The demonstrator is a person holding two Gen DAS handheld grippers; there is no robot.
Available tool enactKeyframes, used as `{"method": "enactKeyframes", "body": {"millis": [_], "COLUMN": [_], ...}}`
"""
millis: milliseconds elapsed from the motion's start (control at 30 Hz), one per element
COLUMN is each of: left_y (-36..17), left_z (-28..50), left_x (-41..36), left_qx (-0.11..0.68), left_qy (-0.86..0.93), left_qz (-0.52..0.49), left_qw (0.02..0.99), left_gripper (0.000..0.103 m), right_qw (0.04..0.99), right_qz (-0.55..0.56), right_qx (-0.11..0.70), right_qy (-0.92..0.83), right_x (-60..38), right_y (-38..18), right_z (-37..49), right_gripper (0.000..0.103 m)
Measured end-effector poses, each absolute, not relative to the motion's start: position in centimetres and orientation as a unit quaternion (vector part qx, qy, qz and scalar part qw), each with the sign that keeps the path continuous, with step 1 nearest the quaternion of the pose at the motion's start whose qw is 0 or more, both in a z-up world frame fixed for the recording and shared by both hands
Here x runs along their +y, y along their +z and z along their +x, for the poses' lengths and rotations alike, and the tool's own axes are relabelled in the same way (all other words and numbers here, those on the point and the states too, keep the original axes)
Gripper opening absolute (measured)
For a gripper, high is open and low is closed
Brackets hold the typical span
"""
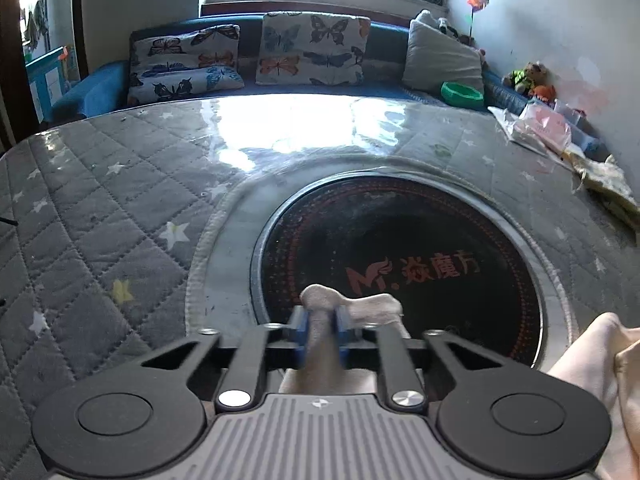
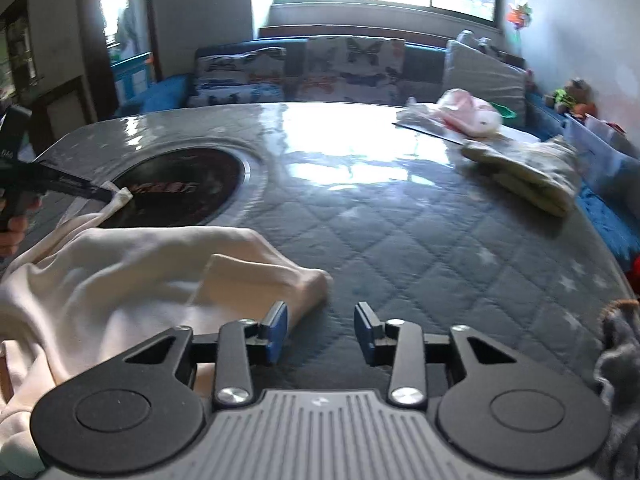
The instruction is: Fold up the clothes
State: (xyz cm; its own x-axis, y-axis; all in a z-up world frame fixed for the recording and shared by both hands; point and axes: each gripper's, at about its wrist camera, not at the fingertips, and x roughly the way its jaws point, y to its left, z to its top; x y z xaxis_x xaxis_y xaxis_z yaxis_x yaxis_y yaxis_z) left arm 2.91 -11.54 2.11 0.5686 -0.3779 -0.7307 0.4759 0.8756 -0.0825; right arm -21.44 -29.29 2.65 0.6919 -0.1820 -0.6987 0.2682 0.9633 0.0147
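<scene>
Cream cloth [image 2: 132, 276] lies crumpled on the near left part of the worktop [image 2: 420, 248], which has a grey quilted cover with small stars under a shiny clear sheet. One edge of the cloth reaches to the round black plate [image 1: 400, 264] set in the worktop.

The left gripper [image 1: 320, 320] is closed on a bunched corner of this cloth. The corner stands up between the two blue fingers [image 1: 298, 326] and pokes out a little above them, over the near rim of the black plate. In the right wrist view this gripper [image 2: 114, 196] is at the far left, with the corner lifted and the cloth hanging from it down to the pile.

The right gripper [image 2: 320, 330] is wide open and holds nothing. Its left finger [image 2: 276, 330] is at the right end of the cloth, just beside a folded edge; the right finger is over the bare quilted cover.

Another folded pale garment [image 2: 528, 176] lies well apart, at the far right of the worktop.
</scene>
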Motion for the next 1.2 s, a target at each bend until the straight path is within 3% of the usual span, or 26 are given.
{"method": "enactKeyframes", "body": {"millis": [200, 400, 767, 1033, 1200], "left_y": [3.9, 6.0, 4.9, 3.2, 3.1], "left_z": [1.6, -0.2, -6.2, -7.4, -7.6], "left_x": [-8.4, -1.3, 11.6, 13.3, 13.0], "left_qx": [0.367, 0.337, 0.331, 0.358, 0.363], "left_qy": [-0.195, -0.125, 0.024, 0.053, 0.048], "left_qz": [0.032, -0.022, -0.088, -0.084, -0.071], "left_qw": [0.909, 0.933, 0.939, 0.928, 0.928], "left_gripper": [0.01, 0.01, 0.01, 0.01, 0.01], "right_qw": [0.923, 0.923, 0.918, 0.916, 0.914], "right_qz": [0.064, 0.075, 0.101, 0.114, 0.119], "right_qx": [0.366, 0.365, 0.366, 0.37, 0.376], "right_qy": [-0.104, -0.101, -0.117, -0.107, -0.097], "right_x": [-28.2, -27.9, -28.6, -28.8, -28.8], "right_y": [2.4, 2.3, 2.4, 2.3, 2.0], "right_z": [-20.7, -20.5, -21.4, -20.7, -19.7], "right_gripper": [0.053, 0.053, 0.053, 0.05, 0.042]}}
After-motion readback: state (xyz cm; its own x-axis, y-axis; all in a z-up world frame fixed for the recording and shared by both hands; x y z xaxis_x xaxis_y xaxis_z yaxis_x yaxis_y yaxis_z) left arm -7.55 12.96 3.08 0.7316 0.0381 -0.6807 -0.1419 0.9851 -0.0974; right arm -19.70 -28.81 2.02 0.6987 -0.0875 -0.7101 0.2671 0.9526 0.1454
